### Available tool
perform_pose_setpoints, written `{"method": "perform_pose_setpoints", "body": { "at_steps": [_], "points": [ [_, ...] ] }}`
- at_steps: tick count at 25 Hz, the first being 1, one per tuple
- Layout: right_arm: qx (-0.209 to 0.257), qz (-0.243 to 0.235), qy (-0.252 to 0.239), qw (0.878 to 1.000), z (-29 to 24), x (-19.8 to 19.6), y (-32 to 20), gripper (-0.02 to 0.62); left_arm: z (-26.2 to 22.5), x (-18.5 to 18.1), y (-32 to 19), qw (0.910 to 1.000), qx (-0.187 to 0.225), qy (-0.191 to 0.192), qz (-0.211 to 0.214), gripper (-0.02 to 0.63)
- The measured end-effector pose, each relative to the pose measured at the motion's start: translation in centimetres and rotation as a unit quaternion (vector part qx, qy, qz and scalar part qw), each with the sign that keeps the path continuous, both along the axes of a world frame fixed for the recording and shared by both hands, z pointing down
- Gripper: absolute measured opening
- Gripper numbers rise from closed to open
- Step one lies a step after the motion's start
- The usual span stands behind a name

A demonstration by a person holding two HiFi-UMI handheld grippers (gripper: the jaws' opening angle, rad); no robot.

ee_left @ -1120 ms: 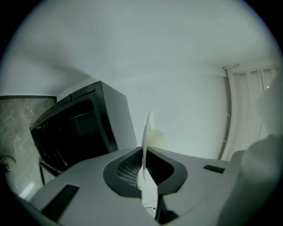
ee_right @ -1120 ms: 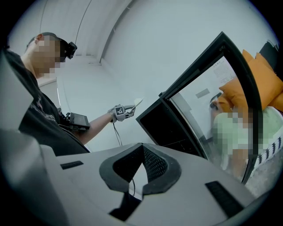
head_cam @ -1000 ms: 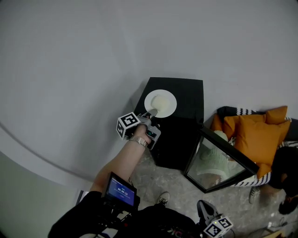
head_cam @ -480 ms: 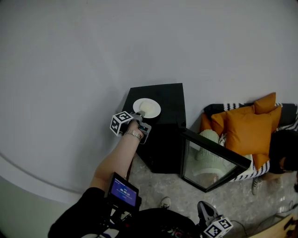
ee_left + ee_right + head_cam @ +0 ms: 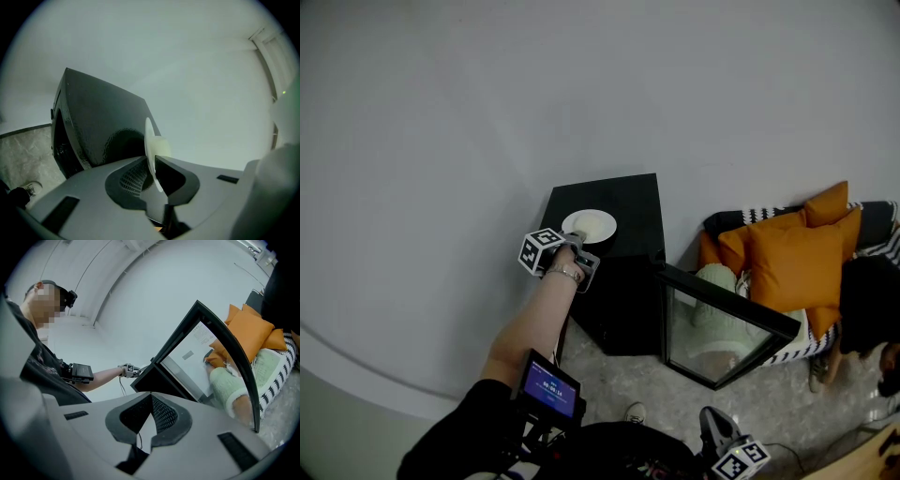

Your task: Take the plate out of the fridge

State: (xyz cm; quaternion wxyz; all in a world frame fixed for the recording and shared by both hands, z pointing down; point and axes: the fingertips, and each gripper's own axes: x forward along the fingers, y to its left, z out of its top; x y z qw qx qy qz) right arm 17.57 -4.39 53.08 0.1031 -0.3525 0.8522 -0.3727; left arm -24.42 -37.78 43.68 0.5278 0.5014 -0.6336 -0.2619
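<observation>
Head view shows the task nearly finished: the white plate (image 5: 590, 226) is out of the black mini fridge (image 5: 623, 286) and lies at the near left of the fridge's flat top, with the left gripper (image 5: 577, 242) reaching up to it from the person's outstretched arm. Left gripper view has the plate edge-on between the jaws, which are clamped on its rim, and the plate's dark reflection shows on the glossy top beside it; whether the plate rests fully on that surface or sits just above it cannot be told. A pale lump shows on the plate's upper face, too blurred to name. What seems left, as a judgement, is to let go of the rim and draw the gripper clear, and perhaps to swing the glass door (image 5: 727, 323) closed, since it stands wide open to the right of the cabinet, near the orange cushions (image 5: 797, 258). No view looks into the fridge, so what else it holds cannot be told; the door glass gives only reflections. Right gripper (image 5: 151, 399) hangs low, well apart from the fridge, its jaws together with nothing between them.
</observation>
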Motion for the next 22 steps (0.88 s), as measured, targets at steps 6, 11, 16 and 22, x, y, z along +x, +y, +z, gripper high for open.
{"method": "perform_pose_setpoints", "body": {
  "at_steps": [6,11,16,22],
  "points": [
    [0.005,-0.007,0.001,1.000,0.0,-0.4,0.2,0.003,-0.2,0.1,0.3,0.9990,-0.025,-0.030,0.022,0.164],
    [0.003,-0.007,-0.001,1.000,-0.1,-0.2,0.4,0.003,-0.3,-0.4,1.0,0.9984,-0.029,-0.043,0.022,0.179],
    [0.003,-0.012,-0.005,1.000,-0.3,-0.5,0.4,0.003,-0.7,0.3,1.3,0.9969,-0.041,-0.048,0.047,0.241],
    [0.004,-0.014,-0.013,1.000,-0.2,-0.4,0.5,0.003,-1.6,0.8,1.3,0.9940,-0.060,-0.062,0.068,0.395]
  ]
}}
